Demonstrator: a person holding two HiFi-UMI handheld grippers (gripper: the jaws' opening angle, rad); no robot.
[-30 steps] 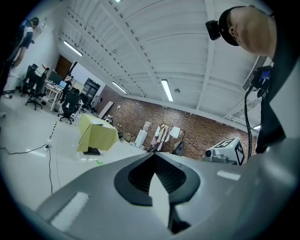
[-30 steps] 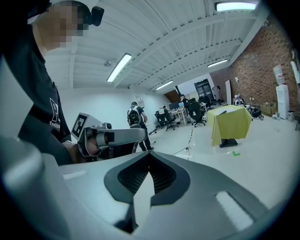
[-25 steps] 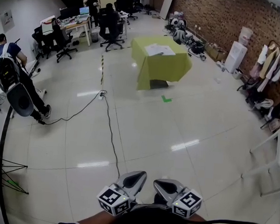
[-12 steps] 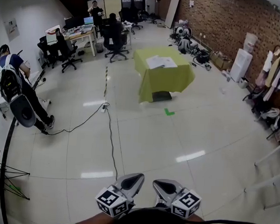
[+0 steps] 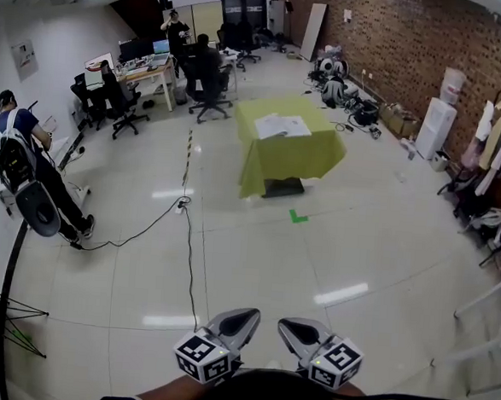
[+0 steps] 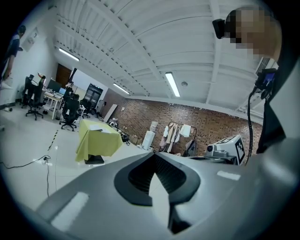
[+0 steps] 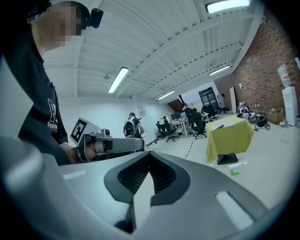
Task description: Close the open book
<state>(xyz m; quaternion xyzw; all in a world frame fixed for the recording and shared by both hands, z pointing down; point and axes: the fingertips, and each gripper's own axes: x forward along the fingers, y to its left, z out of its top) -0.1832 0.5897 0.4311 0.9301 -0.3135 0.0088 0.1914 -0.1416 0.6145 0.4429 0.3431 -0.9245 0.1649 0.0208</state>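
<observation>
Left gripper (image 5: 239, 320) and right gripper (image 5: 298, 331) are held low against the body. In both gripper views the jaws are seen pressed together, with nothing between them. A cable (image 5: 189, 250) is laid across the floor ahead, to the left. The book (image 5: 282, 126) lies open on the table (image 5: 292, 159), well apart from both grippers. Approach is judged the step in hand; the cable should be skirted and the table faced squarely.
</observation>
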